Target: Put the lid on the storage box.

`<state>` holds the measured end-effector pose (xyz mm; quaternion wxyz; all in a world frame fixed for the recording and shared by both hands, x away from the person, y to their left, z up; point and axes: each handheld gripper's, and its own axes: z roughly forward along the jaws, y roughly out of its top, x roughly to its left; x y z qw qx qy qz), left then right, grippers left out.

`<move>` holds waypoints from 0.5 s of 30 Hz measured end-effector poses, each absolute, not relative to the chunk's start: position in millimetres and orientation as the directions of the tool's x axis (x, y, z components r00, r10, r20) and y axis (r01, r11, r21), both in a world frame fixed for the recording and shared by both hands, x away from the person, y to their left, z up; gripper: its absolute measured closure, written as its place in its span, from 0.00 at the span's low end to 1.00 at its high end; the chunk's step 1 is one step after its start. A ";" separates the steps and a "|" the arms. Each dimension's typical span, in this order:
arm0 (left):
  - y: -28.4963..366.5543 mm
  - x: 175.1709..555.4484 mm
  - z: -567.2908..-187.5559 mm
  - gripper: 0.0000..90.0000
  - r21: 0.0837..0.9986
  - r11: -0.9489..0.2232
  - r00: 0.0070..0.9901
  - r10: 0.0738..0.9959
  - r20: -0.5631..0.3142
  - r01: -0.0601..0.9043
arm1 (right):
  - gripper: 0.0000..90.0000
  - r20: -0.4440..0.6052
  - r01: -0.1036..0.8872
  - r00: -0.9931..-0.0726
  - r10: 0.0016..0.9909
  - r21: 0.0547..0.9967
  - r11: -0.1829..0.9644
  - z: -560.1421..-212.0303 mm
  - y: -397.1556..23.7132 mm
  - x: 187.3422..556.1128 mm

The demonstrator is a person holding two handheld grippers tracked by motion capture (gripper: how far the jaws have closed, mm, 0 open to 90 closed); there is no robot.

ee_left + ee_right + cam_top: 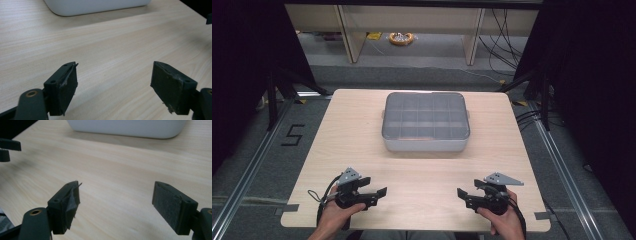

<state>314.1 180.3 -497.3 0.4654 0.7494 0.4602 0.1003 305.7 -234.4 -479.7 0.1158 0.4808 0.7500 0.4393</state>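
Organizer box (426, 122), white-bodied with a translucent grey lid showing a grid of compartments, is sitting closed on the far middle of the light wooden table (342, 130); its rounded white wall is showing at the top of the left gripper view (97, 6) and of the right gripper view (127, 127). On the dark floor left of the table, a taped "5" (292, 135) is reading clearly. Near the table's front edge, well apart from the box, the left gripper (379, 192) and the right gripper (462, 194) are hovering in the person's hands, pointing inward toward each other. Both are standing with jaws spread wide, gripping nothing, worn pads (68, 85) fraying.
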 end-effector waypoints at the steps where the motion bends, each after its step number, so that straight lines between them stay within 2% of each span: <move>1: 180.3 312.6 -497.8 0.22 0.790 -0.153 0.564 0.779 -0.273 0.594 | 0.25 0.249 0.623 -0.514 0.821 0.766 0.158 -479.8 -234.0 302.4; 6: 175.3 302.8 -502.3 0.19 0.777 -0.172 0.582 0.762 -0.285 0.606 | 0.25 0.260 0.650 -0.518 0.815 0.739 0.177 -483.5 -233.5 290.5; 8: 174.0 300.5 -503.8 0.18 0.772 -0.183 0.589 0.756 -0.286 0.609 | 0.25 0.262 0.676 -0.490 0.831 0.716 0.173 -485.3 -232.0 283.9; 9: 173.7 299.5 -504.1 0.18 0.769 -0.188 0.595 0.750 -0.289 0.611 | 0.24 0.239 0.659 -0.516 0.822 0.724 0.203 -487.5 -234.6 283.4; 15: 170.2 294.4 -505.5 0.18 0.761 -0.205 0.603 0.745 -0.287 0.616 | 0.23 0.274 0.702 -0.492 0.826 0.686 0.191 -493.1 -236.2 270.7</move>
